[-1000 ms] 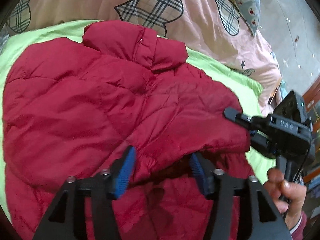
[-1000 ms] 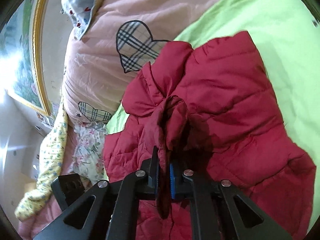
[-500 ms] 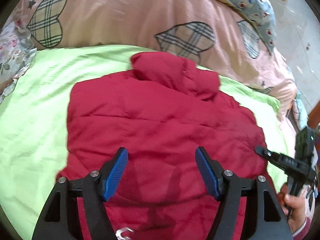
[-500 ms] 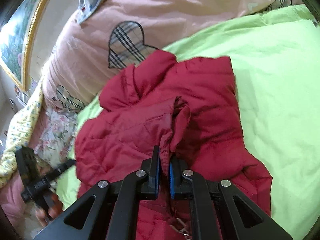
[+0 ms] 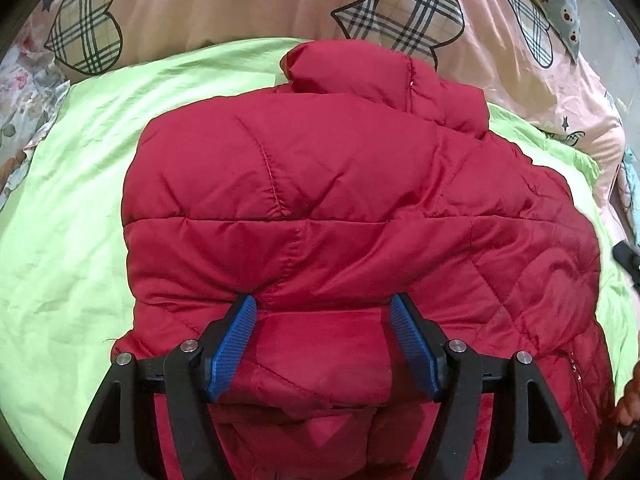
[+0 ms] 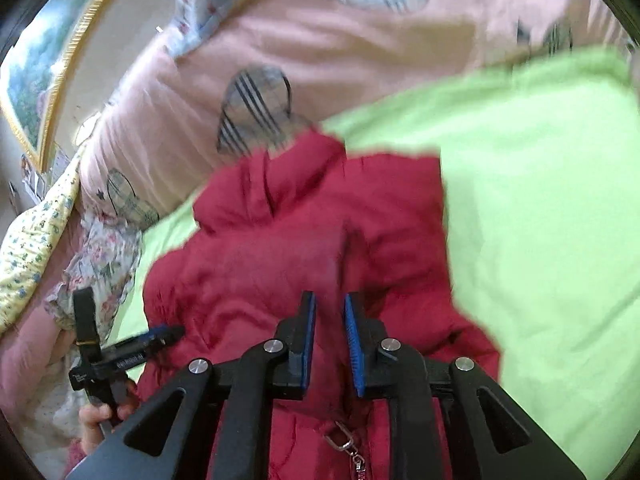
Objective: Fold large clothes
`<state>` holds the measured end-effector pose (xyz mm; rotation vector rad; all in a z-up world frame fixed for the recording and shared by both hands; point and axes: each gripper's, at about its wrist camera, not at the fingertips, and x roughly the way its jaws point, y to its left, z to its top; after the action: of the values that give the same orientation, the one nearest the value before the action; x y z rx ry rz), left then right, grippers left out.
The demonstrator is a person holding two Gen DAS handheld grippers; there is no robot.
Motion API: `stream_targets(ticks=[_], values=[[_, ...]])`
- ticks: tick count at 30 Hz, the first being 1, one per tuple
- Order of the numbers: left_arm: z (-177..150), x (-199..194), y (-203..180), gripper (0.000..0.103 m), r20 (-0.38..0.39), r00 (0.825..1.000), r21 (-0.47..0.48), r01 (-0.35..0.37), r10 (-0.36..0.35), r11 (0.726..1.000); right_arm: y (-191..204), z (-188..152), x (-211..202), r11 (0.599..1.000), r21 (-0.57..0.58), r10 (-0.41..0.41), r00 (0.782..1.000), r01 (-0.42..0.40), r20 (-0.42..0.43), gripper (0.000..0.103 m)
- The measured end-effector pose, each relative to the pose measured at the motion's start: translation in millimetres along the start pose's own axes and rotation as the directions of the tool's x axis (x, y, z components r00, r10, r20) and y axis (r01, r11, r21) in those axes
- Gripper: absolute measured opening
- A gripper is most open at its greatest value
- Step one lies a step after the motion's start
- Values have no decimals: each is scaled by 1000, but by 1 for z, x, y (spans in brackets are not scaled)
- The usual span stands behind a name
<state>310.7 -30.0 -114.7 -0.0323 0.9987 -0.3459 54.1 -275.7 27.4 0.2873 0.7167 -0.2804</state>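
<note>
— So what's changed since a second ago?

— Mostly the red puffer jacket (image 5: pixel 340 208). It was bunched up with a fold pinched in the right hand-held gripper (image 6: pixel 330 344); now that fold is dropped, and the jacket lies flatter, folded in on itself, collar (image 5: pixel 384 80) toward the pillows. Both views have swung back, so more bedding shows.

— Where is it lying?

— On the lime-green sheet (image 5: pixel 68 240) of the bed, in front of a pink duvet (image 5: pixel 240 4) with plaid hearts. Floral bedding (image 6: pixel 96 264) is heaped to one side, and a gold-framed picture (image 6: pixel 36 76) hangs on the wall.

— And the hand-held grippers?

— The left hand-held gripper (image 5: pixel 324 344) stands wide, its blue pads (image 5: pixel 232 348) either side of a jacket panel; I can't tell whether they press it. The right one's jaws are opening, only a narrow gap so far, with no cloth caught between them. A metal zipper pull (image 6: pixel 344 444) lies just below them.
</note>
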Motion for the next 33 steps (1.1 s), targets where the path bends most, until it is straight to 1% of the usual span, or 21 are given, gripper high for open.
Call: stream_targets(ticks=[1,2,4,6,7,8,10,11,14,16,17,20,22,25,33], values=[[-2,-1,-1,70,0,1000,1,-4,4,1000,8,1,-1,1000,-29,6,1000,-6,2,21],[-2,0,-2,70,0,1000,2,-10,10,1000,14,2,3,999,-52,4,1000,-5,-13,24],[-1,2,-3,70,-1,1000,-1,-19,19,1000,27,-2,18,993,-116,-14,998,7,-62,24],[2,7,-1,70,-3,1000,0,-25,25,1000,33,-10,40,984,-175,-56,991,34,-123,24],[3,9,-2,70,-2,1000,1,-28,28,1000,32,-13,49,980,-190,-84,986,56,-144,24],[2,8,-2,70,-2,1000,4,-29,29,1000,30,-18,60,975,-205,-122,979,87,-164,22],[2,7,-3,70,-1,1000,12,-28,28,1000,20,-27,76,969,-212,-171,966,129,-192,22],[2,4,-4,69,1,1000,16,-25,25,1000,15,-30,81,969,-206,-179,963,137,-201,21],[1,-14,-3,68,41,999,14,-1,0,1000,2,-31,83,979,-159,-158,965,126,-210,19],[0,-24,2,69,70,997,-8,17,-16,1000,1,-31,84,980,-154,-158,964,126,-213,18],[1,-26,5,69,73,997,-18,10,-9,1000,2,-32,85,979,-158,-162,964,130,-213,18],[1,-14,14,68,31,999,-41,-26,28,999,2,-34,84,978,-159,-164,963,132,-213,18],[-2,-4,15,68,8,999,-43,-39,40,998,3,-31,86,980,-150,-159,963,128,-217,18],[-4,2,9,70,1,997,-21,-74,75,997,1,-32,87,980,-152,-159,963,127,-220,18],[1,17,5,72,-19,995,-16,-99,99,995,1,-31,93,982,-141,-152,963,122,-225,18]])
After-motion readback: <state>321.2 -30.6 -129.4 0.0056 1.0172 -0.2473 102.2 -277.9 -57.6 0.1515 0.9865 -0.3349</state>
